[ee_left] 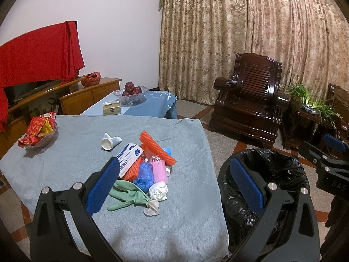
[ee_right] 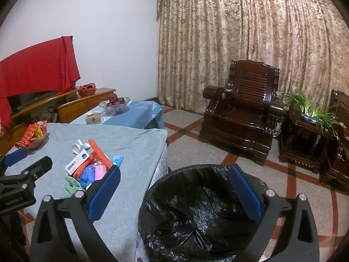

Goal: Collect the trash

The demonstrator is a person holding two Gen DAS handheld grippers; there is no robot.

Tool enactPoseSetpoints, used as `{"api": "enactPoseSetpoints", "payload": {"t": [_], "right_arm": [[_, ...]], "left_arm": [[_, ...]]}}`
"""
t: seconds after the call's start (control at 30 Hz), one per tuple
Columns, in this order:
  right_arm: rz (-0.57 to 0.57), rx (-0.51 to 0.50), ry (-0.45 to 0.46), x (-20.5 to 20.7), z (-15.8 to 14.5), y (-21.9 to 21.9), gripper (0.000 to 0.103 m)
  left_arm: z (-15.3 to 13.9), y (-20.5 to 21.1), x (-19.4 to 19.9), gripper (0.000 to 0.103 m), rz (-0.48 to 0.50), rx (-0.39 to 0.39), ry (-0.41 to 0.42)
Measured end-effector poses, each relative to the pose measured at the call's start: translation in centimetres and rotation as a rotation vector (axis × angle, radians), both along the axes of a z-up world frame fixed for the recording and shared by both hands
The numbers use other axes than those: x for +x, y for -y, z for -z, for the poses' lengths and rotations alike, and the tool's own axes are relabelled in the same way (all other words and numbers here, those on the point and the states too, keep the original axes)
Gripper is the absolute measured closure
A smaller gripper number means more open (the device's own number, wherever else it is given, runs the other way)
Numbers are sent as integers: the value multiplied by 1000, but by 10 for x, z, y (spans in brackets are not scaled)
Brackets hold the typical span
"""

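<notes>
A pile of trash lies on the grey-clothed table [ee_left: 65,166]: a white and blue box [ee_left: 128,156], orange foam netting [ee_left: 156,147], a blue glove [ee_left: 144,173], a pink bag [ee_left: 160,170], a green glove [ee_left: 128,194], crumpled white tissue [ee_left: 159,191], and a tipped paper cup [ee_left: 109,143]. A bin with a black liner [ee_right: 196,214] stands beside the table's right edge. My left gripper [ee_left: 174,187] is open and empty above the pile's near side. My right gripper [ee_right: 174,194] is open and empty over the bin. The pile also shows in the right wrist view [ee_right: 91,168].
A glass bowl of red snack packets [ee_left: 38,133] sits at the table's left. Behind is a low table with a fruit bowl [ee_left: 130,92] and a tissue box [ee_left: 111,108]. A dark wooden armchair [ee_left: 248,100] and a potted plant [ee_left: 309,102] stand to the right.
</notes>
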State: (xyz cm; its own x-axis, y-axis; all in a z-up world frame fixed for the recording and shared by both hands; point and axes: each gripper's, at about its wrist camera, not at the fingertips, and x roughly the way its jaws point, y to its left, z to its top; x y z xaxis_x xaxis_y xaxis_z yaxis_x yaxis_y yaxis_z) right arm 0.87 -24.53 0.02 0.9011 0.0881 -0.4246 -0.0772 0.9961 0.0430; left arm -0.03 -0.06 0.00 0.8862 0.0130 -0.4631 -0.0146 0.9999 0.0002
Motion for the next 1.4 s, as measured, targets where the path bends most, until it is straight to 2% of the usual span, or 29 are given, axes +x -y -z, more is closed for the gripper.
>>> {"api": "enactPoseSetpoints", "payload": {"t": [0.23,1.03,1.13,1.4], "right_arm": [[0,-1,0,2,7,-1,6],[0,-3,-9,3,-3,1,6],[0,1,-11,4,14,-4,6],[-2,-4,-14,5,11,-3,6]], "left_arm": [[0,0,0,5,0,-1,-1],[5,-3,4,5,-2,-5,-3],[11,-11,5,5,-2,-6,-4],[17,-16,9,5,-3,-9,-7]]}}
